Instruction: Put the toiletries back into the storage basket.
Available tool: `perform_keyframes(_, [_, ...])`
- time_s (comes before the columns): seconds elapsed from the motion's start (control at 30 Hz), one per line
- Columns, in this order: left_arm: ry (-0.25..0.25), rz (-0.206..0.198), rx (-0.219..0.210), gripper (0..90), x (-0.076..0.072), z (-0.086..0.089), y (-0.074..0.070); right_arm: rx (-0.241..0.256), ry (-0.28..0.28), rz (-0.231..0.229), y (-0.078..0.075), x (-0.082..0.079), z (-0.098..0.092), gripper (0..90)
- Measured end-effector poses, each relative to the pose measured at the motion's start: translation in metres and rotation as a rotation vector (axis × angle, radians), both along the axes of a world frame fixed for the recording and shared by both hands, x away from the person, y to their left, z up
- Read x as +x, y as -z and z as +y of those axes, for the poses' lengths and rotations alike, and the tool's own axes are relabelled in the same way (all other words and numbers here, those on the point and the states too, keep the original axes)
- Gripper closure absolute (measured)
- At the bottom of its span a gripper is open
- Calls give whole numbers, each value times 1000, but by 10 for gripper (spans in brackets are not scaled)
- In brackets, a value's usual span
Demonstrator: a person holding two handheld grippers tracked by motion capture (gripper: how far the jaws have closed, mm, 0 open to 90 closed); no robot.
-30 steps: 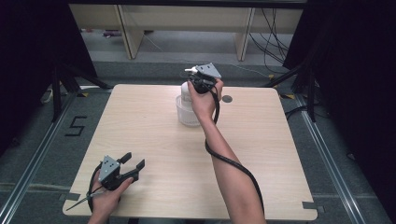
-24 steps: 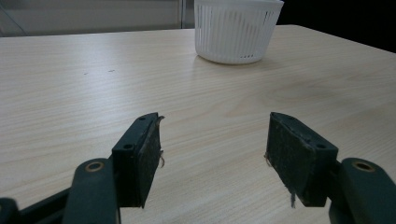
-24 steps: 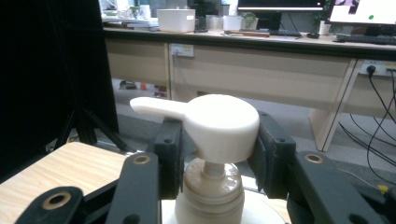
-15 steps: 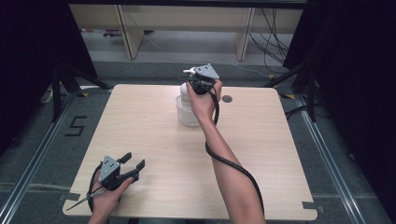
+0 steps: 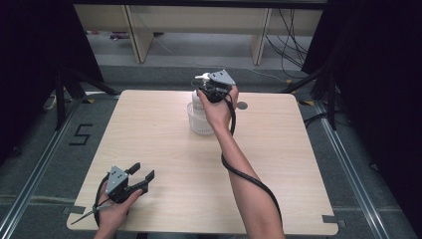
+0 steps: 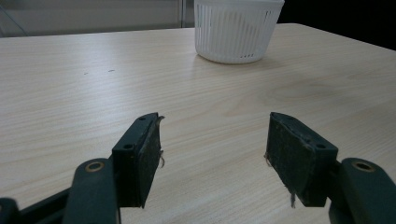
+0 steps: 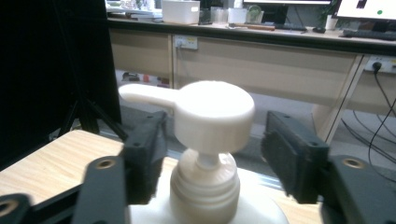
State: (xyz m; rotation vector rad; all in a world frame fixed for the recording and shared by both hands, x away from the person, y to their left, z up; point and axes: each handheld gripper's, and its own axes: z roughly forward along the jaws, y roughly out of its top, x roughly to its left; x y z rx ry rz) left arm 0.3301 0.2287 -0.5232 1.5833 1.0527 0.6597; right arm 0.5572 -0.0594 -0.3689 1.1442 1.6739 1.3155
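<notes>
Pump bottle (image 7: 210, 140): judged rigid smooth plastic, possibly slippery and top-heavy; best taken at the neck beneath the pump head; seated in the white basket (image 5: 199, 119).
Right hand-held gripper (image 7: 212, 144): released, jaws flanking the bottle's pump head, apart from it.
Left hand-held gripper (image 5: 139, 177): released, well apart from the bottle, at the counter's (image 5: 298, 164) near corner.

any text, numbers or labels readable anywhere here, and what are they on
"5": black mark on the grey floor, left of the table in the high view.
Pump bottle, white basket and both grippers: no label or print can be seen.
Screen on the far counter in the right gripper view: whatever it displays is too small and blurred to read.
</notes>
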Motion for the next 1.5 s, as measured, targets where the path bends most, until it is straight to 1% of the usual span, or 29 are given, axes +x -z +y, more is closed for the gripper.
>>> perform_keyframes(0.03, [0,0,-2,347,0,0,0,11,-2,6,0,0,0,339])
perform_keyframes(0.07, [1,-2,-5,347,0,0,0,0,-14,-6,1,1,-2,324])
perform_keyframes(0.1, [1,-2,-5,347,0,0,0,6,-6,9,1,-1,-2,311])
perform_keyframes(0.2, [1,-2,-4,347,0,0,0,-15,-11,-4,2,-1,-4,291])
perform_keyframes(0.3, [-1,1,-2,347,0,0,0,-7,-16,11,3,-4,-5,278])
perform_keyframes(0.37, [1,-1,-3,347,0,0,0,-19,-15,9,2,-6,-6,269])
perform_keyframes(0.4, [1,-2,-6,347,0,0,0,-7,-19,24,2,-7,-6,265])
perform_keyframes(0.47, [1,-1,-5,347,0,0,0,-32,-34,9,0,-8,-8,259])
perform_keyframes(0.53, [1,-2,-4,347,0,0,0,-27,-33,29,-1,-11,-8,251])
perform_keyframes(0.6, [1,-4,-3,347,0,0,0,-34,-38,23,-1,-12,-9,248])
perform_keyframes(0.63, [0,-3,-2,347,0,0,0,-13,-40,31,-1,-14,-8,247])
perform_keyframes(0.67, [1,-2,-2,347,0,0,0,-31,-44,25,-1,-15,-9,247])
perform_keyframes(0.77, [0,0,1,347,0,0,0,-35,-57,24,0,-19,-11,243])
perform_keyframes(0.8, [0,1,0,347,0,0,0,-21,-56,32,0,-21,-11,241])
perform_keyframes(0.87, [0,0,0,347,0,0,0,-37,-67,27,1,-23,-14,238])
perform_keyframes(0.9, [1,-2,-5,347,0,0,0,-28,-65,34,1,-25,-15,238])
perform_keyframes(0.93, [0,-3,-2,347,0,0,0,-38,-72,32,1,-27,-17,238])
perform_keyframes(0.97, [0,-3,-1,347,0,0,0,-26,-69,46,1,-29,-18,237])
perform_keyframes(1.0, [-2,1,3,347,0,-1,0,-47,-75,29,0,-30,-20,237])
perform_keyframes(1.03, [-4,3,7,347,-1,0,0,-30,-75,47,0,-32,-21,236])
perform_keyframes(1.1, [-4,1,6,347,-1,-1,0,-41,-82,39,0,-35,-26,237])
perform_keyframes(1.13, [-4,1,7,347,-1,-1,0,-32,-78,52,1,-38,-27,237])
perform_keyframes(1.17, [-4,1,6,347,-1,-1,0,-28,-79,58,2,-40,-29,237])
perform_keyframes(1.2, [-4,1,6,347,-1,-1,0,-43,-85,55,3,-42,-32,237])
perform_keyframes(1.23, [-4,2,9,347,-1,-1,0,-28,-82,55,4,-45,-33,238])
perform_keyframes(1.27, [-4,1,10,347,-1,-1,0,-45,-81,49,6,-47,-36,239])
perform_keyframes(1.33, [-4,0,9,347,-1,-1,0,-30,-86,67,8,-51,-40,239])
perform_keyframes(1.4, [-4,-1,9,347,-1,-1,0,-48,-90,63,11,-54,-45,241])
perform_keyframes(1.5, [-7,1,9,347,-1,-1,0,-41,-86,75,15,-61,-51,243])
